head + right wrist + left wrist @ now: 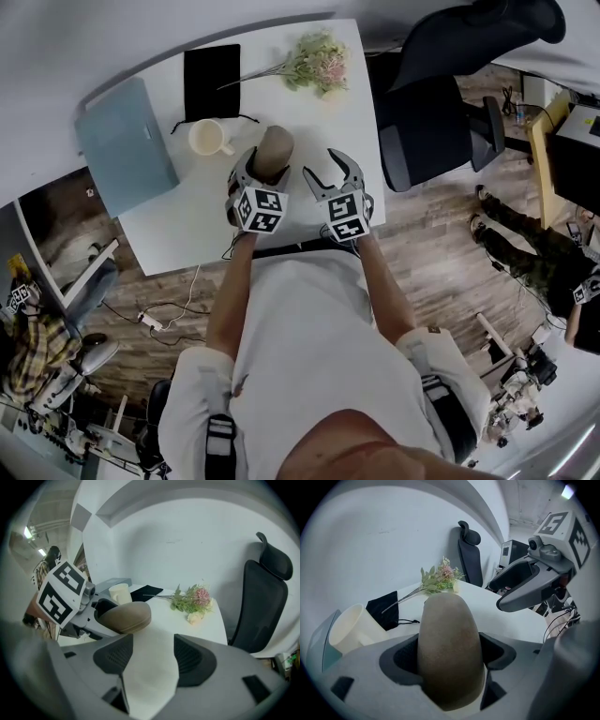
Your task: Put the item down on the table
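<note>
Item [275, 150]: brown, rounded, smooth; pinched between the left tongs [264, 167], the two dark pads pressed on its sides; its domed end sticks out past the pads, away from the person; seen from the head view it sits just right of the mug [208, 137] and slightly nearer the person, over the white counter [309, 122]; whether it touches the counter top cannot be told.

Right tongs [336, 173]: spread, nothing between the pads, only bare counter showing in the gap in the right gripper view; they hang further right of the mug than the item, just beside the left tongs; the two marker cubes lie side by side on the near side of the mug.

Mug: cream, upright, handle turned toward the item; apart from the item.

Flowers [314, 64]: pink and green sprig lying flat, beyond the mug and to its right, stems pointing back toward the left.

Black pouch [211, 82]: flat, directly beyond the mug, its cord trailing close to the mug rim.

Blue-grey folder [127, 145]: flat, left of the mug, near but not touching.

Black chair [441, 103]: well right of the mug, off the counter on the wood floor.
</note>
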`<state>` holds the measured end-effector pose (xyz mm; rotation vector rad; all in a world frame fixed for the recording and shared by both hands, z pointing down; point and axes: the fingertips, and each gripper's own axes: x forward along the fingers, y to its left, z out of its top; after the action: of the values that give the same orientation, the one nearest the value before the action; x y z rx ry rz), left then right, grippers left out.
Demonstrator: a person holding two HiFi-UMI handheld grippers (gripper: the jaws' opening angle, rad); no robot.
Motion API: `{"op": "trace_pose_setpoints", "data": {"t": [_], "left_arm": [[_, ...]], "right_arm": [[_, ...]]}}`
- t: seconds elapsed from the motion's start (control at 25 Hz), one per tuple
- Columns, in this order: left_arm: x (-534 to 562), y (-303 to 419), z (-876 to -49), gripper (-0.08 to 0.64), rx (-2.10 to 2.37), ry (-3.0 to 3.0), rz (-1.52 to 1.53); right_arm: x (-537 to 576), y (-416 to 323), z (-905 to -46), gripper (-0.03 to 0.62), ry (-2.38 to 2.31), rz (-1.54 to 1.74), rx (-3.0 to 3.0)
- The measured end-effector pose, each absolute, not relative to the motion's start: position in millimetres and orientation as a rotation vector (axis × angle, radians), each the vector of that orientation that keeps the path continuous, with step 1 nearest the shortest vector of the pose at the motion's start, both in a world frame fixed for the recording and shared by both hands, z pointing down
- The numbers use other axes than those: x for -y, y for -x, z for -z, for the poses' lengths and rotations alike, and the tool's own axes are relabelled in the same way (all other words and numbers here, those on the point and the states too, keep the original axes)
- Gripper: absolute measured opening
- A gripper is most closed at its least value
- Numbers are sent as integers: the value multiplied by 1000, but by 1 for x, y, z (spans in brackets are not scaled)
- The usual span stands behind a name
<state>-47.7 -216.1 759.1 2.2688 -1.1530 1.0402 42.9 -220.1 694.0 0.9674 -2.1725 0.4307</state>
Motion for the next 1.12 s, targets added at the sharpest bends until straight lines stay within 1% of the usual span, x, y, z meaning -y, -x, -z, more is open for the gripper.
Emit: {"op": "trace_pose_setpoints", "data": {"t": [1.12], "left_arm": [[220, 45, -773, 393, 1145, -2207, -1088]], "right_arm": [[210, -35, -703, 275, -937, -441, 2161]]}}
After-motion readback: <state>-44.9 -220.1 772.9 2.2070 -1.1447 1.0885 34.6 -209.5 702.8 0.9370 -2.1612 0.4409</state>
